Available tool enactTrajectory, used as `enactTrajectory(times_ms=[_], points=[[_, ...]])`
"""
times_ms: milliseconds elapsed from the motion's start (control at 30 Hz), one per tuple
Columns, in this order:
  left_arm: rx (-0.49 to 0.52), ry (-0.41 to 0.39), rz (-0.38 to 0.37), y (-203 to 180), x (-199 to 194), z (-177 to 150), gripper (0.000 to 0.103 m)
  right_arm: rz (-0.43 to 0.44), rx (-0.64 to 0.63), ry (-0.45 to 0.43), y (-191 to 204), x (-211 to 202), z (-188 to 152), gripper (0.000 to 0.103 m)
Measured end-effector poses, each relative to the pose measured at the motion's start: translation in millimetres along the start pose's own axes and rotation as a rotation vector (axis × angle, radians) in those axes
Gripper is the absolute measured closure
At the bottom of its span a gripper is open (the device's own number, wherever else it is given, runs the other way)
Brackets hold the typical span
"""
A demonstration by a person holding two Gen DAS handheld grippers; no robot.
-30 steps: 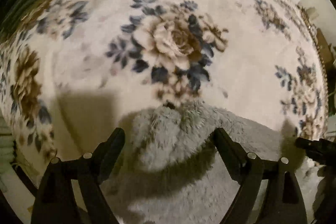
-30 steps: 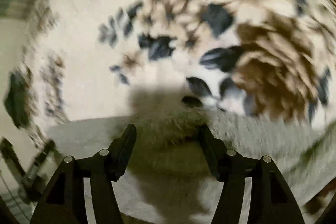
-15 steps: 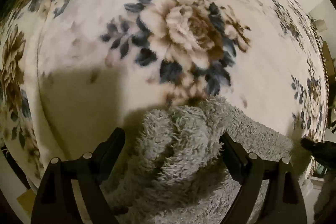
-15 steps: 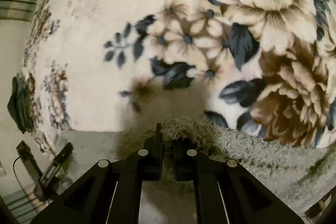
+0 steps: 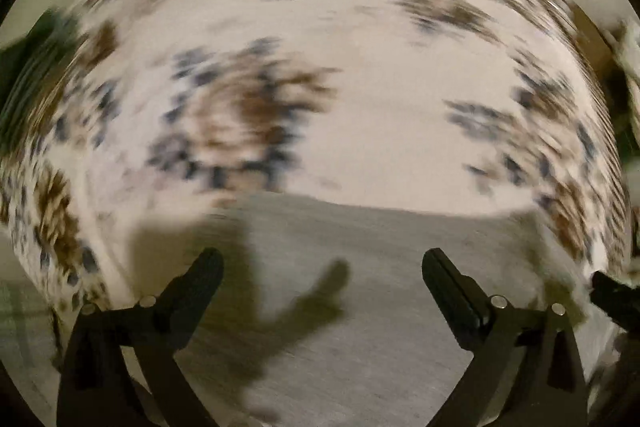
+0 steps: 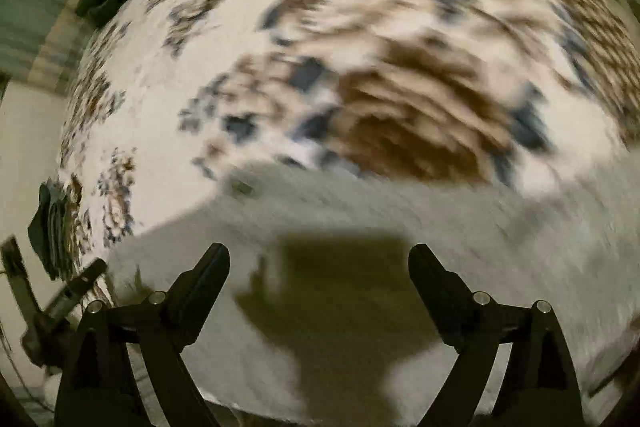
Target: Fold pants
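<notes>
Above a cream floral blanket (image 5: pixel 360 131), fuzzy grey pants (image 5: pixel 380 287) lie flat; left gripper (image 5: pixel 322 267) and right gripper (image 6: pixel 319 263) hang clear, jaws just spread, nothing between them.

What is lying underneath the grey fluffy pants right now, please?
The grey pants lie flat on a cream blanket with a brown and blue flower print, which shows beyond their far edge. What the blanket covers, and anything directly beneath the pants, is hidden.

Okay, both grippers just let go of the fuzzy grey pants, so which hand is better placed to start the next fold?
Probably the left gripper: it hangs open over the grey pants near their left end. The right gripper, jaws just opened and empty, sits mid-edge. Blur makes this uncertain.
</notes>
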State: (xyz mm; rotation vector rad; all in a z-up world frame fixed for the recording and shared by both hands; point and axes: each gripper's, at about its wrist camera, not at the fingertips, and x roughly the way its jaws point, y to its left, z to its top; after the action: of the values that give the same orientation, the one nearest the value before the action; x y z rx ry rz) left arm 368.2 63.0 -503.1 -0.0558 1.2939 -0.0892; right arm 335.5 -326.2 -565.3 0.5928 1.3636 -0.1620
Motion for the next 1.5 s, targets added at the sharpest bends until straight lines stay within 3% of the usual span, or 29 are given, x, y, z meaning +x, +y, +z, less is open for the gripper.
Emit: enactTrajectory(times_ms=[167, 300, 367, 467, 533, 600, 667, 900, 1000, 1100, 1200, 1267, 1333, 1500], points=[[0.151, 0.029, -0.108, -108.1, -8.5, -24.7, 0.002, -0.040, 0.282, -0.061, -118.9, -39.9, -60.0, 0.010], [0.268, 0.080, -0.152, -197.5, -1.1, -59.1, 0.002, -0.064, 0.587, -0.168, -247.2, -86.0, -110.9, 0.014], [0.307, 0.114, -0.157, -233.0, 8.5, -74.4, 0.002, -0.065, 0.696, -0.201, -306.9, -97.3, -127.0, 0.037], [0.318, 0.172, -0.157, -274.6, 27.8, -95.2, 0.002, -0.036, 0.778, -0.228, -370.4, -96.3, -133.4, 0.046], [0.336, 0.190, -0.135, -297.0, 39.7, -105.2, 0.002, 0.018, 0.800, -0.229, -393.0, -86.3, -129.8, 0.050], [0.354, 0.208, -0.113, -315.3, 50.4, -112.7, 0.002, 0.083, 0.802, -0.198, -412.2, -67.9, -123.0, 0.060], [0.374, 0.219, -0.088, -328.9, 57.2, -118.5, 0.002, 0.077, 0.775, -0.167, -421.9, -53.9, -117.6, 0.098], [0.449, 0.203, -0.039, -350.9, 57.0, -122.4, 0.002, 0.035, 0.759, -0.305, -413.6, -105.6, -158.0, 0.099], [0.450, 0.207, -0.030, -358.3, 60.1, -121.9, 0.002, 0.026, 0.801, -0.283, -421.8, -106.4, -174.2, 0.099], [0.432, 0.209, -0.026, -367.8, 63.6, -121.6, 0.002, 0.023, 0.781, -0.190, -422.3, -95.1, -173.0, 0.097], [0.406, 0.203, -0.033, -364.6, 61.3, -120.8, 0.002, 0.064, 0.765, -0.119, -426.8, -95.4, -164.1, 0.084], [0.378, 0.197, -0.043, -360.7, 57.3, -117.0, 0.002, 0.030, 0.756, -0.185, -430.2, -111.3, -156.5, 0.052], [0.346, 0.185, -0.058, -357.8, 52.9, -116.5, 0.002, -0.001, 0.804, -0.266, -445.3, -125.5, -148.5, 0.047], [0.305, 0.170, -0.087, -378.7, 55.0, -113.3, 0.002, -0.005, 0.945, -0.282, -488.0, -108.5, -135.5, 0.047]])
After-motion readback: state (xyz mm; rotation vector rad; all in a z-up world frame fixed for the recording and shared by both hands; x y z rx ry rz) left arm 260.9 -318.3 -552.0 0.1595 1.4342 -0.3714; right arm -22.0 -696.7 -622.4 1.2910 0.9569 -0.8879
